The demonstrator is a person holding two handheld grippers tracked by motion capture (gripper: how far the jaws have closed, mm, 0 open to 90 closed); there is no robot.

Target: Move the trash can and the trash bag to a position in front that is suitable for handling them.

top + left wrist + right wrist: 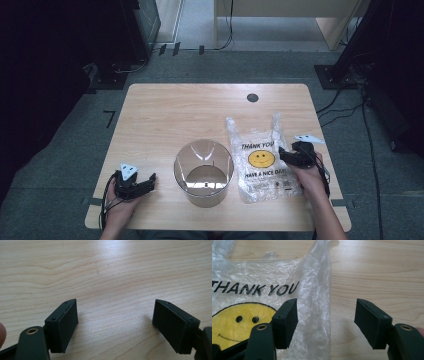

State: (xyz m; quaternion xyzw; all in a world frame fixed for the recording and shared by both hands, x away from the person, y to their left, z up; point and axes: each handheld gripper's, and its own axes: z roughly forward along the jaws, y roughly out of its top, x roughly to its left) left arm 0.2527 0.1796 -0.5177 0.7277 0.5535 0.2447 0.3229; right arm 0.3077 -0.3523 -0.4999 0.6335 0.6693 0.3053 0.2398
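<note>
Now, in the high view, the plastic bag [261, 161] is lying flat on the table [165, 112], just to the right of the clear bucket [204, 172], which is standing upright near the front edge. The right gripper [284, 154] is hovering over the right edge of the bag, while the left gripper [148, 181] is resting well to the left of the bucket, near the table's front edge.

In the left gripper view, the left gripper [115, 322] is holding its jaws wide apart, with nothing between them but bare wood.

In the right gripper view, the right gripper [326, 321] is standing with its jaws apart and clamping nothing; the bag's [257, 290] right edge is running between them, one jaw over the film beside the smiley print and the other over the bare table.

To my judgement, the step in hand is taking the bag at this edge. To do it well, the jaws should be coming down low so one pad is sliding under the thin film, then closing on one layer only, near the handle, so the mouth can later be opened over the bucket.
</note>
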